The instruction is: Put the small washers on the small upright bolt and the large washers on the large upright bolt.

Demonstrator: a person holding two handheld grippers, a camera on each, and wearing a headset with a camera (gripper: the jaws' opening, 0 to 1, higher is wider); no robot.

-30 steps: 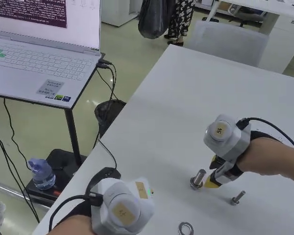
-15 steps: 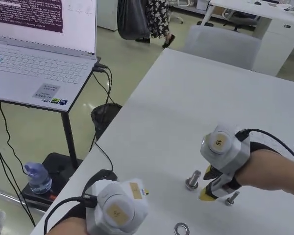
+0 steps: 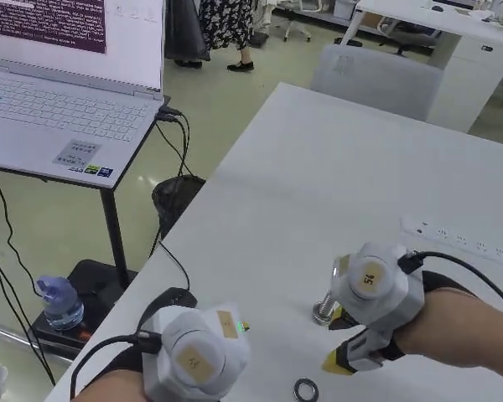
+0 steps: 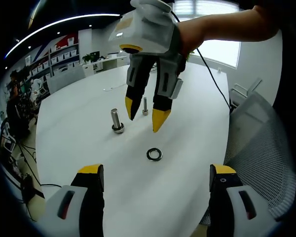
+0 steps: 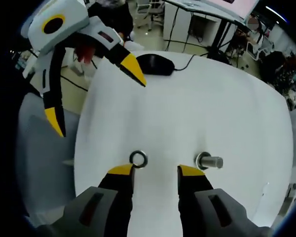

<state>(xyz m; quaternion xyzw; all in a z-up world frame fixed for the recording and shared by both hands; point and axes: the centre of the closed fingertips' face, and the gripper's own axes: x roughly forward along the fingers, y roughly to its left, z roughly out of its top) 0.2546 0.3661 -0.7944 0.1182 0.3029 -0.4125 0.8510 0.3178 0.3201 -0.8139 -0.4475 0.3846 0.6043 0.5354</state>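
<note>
Little of the task looks done: one washer (image 5: 138,159) lies loose on the white table (image 3: 318,167), on neither bolt; the large bolt (image 5: 207,161) stands upright with a wider collar at its foot, which could be its own head or a washer, too small to tell; the small bolt (image 4: 145,106) looks bare. The right gripper (image 5: 156,172) points down at the table, fingers parted and holding nothing; the washer sits just ahead of one fingertip, the large bolt just ahead of the other. The left gripper (image 4: 156,170) hangs low near the table edge, fingers spread wide and empty; the washer lies well ahead, in line with their gap.
</note>
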